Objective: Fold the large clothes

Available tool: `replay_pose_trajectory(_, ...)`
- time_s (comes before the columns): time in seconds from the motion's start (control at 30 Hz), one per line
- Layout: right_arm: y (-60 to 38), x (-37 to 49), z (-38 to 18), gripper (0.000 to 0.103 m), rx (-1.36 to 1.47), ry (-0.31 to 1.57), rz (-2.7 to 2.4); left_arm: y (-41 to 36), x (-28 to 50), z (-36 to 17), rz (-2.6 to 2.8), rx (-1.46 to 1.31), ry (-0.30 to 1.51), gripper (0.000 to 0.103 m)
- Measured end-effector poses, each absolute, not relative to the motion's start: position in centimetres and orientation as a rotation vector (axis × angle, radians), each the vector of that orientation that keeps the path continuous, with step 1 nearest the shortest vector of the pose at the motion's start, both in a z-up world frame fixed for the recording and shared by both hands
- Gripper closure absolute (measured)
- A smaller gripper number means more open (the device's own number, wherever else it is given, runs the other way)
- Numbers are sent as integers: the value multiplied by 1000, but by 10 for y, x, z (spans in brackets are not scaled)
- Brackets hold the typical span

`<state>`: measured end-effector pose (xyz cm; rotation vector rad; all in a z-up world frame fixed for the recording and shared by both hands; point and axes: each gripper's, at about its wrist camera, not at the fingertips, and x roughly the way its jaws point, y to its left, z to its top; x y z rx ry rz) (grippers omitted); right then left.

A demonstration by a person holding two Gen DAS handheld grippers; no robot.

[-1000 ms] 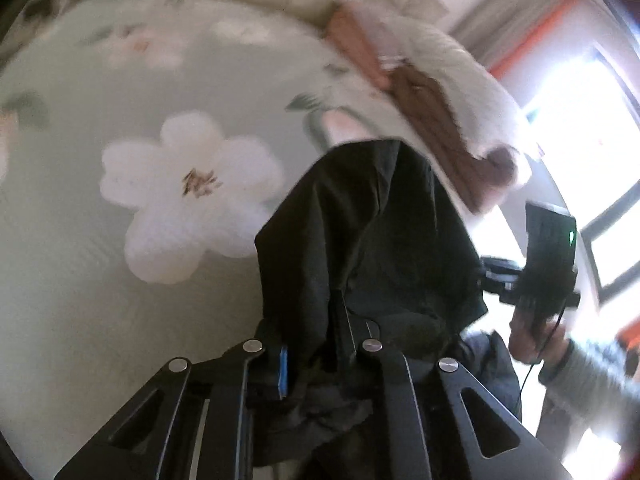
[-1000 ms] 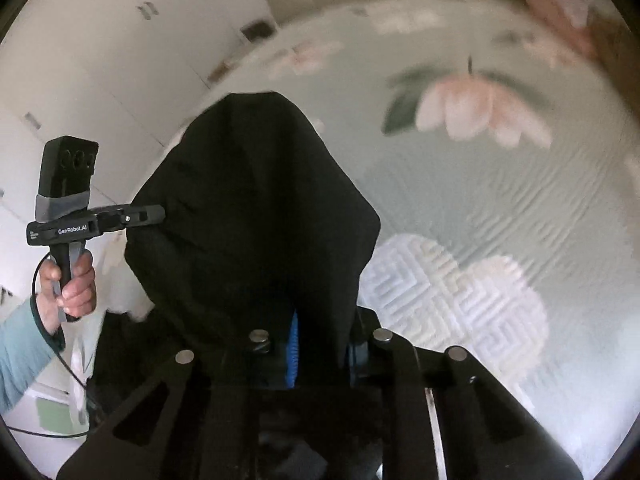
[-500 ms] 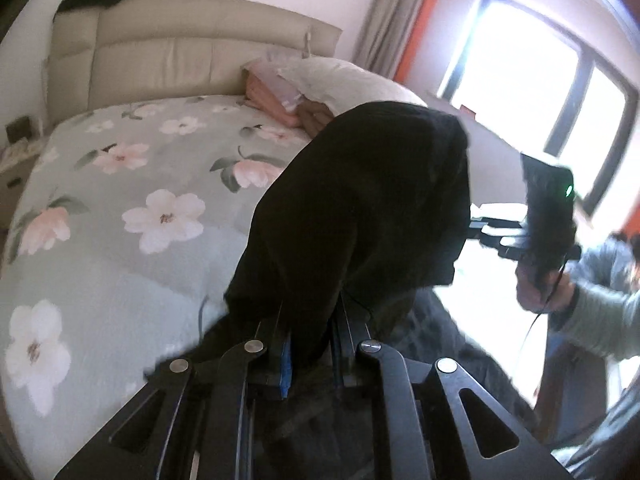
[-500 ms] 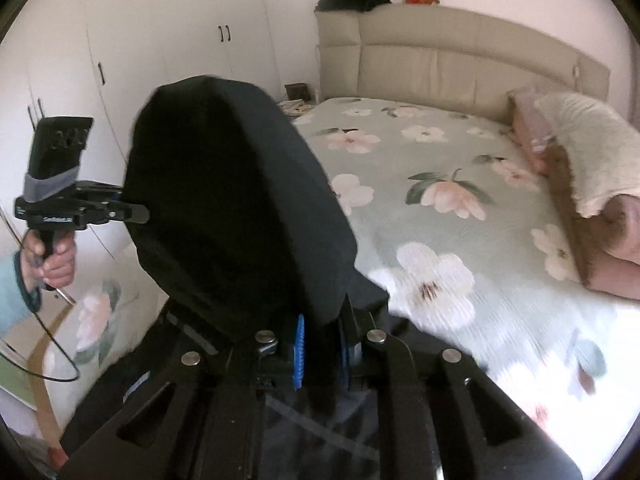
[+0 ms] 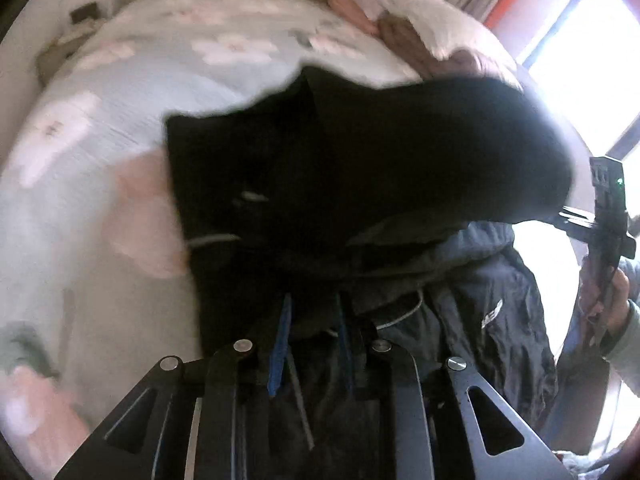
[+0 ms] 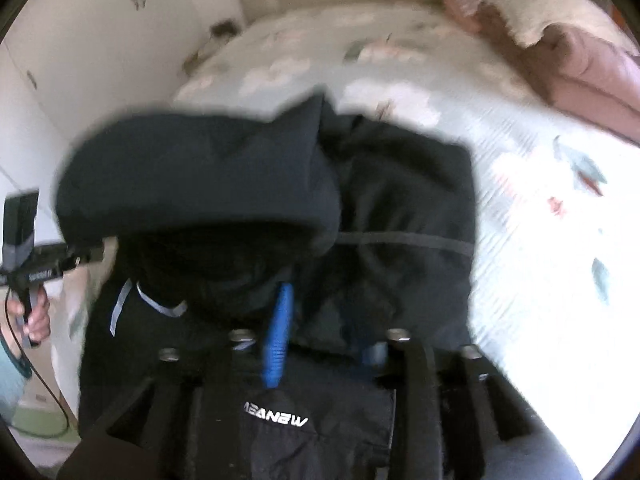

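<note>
Jacket [image 5: 360,168] now folded onto bed [image 5: 120,120]; left gripper [image 5: 312,344] and right gripper [image 6: 324,332] jaws just parted, releasing it.

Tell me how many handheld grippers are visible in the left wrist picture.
2: the left gripper at bottom centre, over the black jacket, and the right gripper held in a hand at the right edge.

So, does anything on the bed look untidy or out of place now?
Yes. The black jacket lies bunched on the floral bedspread, one part doubled over in a puffed hump, not flat. At the bed's far side a pink quilt lies heaped under a white blanket. Both tongs have just been opening over the jacket.
</note>
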<state>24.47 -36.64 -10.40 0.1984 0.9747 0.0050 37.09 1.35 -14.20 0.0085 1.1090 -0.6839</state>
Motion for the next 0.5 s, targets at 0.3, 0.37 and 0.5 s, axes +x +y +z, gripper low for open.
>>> replay_pose_trajectory(0.3, -324, 310, -33, 35, 288, 769, 179, -25, 421, -36, -836, -148, 810, 44)
replay_pose_trajectory(0.37, -306, 326, -45, 34, 279, 784, 174, -43, 439, -42, -870, -188, 837, 44)
replay_pose_trajectory(0.5, -278, 341, -96, 34, 289, 945, 208, -73, 440, -91, -933, -207, 1003, 44)
